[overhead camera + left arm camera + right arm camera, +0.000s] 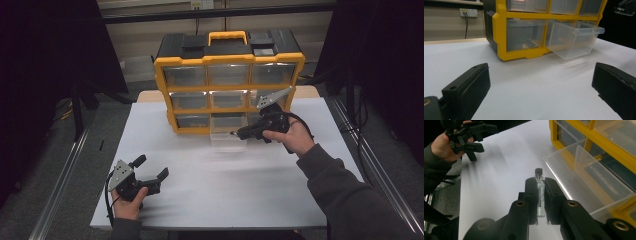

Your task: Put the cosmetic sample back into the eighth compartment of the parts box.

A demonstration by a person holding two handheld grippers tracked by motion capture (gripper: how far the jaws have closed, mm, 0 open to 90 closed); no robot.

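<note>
— From the high view?
— Saw a yellow organizer (227, 90) at the white table's (220, 190) far side, one clear drawer (227, 134) pulled out at its bottom row. Right gripper (235, 133) just beside that drawer; left gripper (150, 167) near the front edge, well apart.

— Left gripper view?
— Jaws spread wide over bare table, nothing between. Drawer (574, 38) tilted outward ahead.

— Right gripper view?
— Jaws narrow, clamped on a thin clear vial (539, 192), black cap (538, 171) pointing forward, beside the drawer's (584, 177) open front.
</note>
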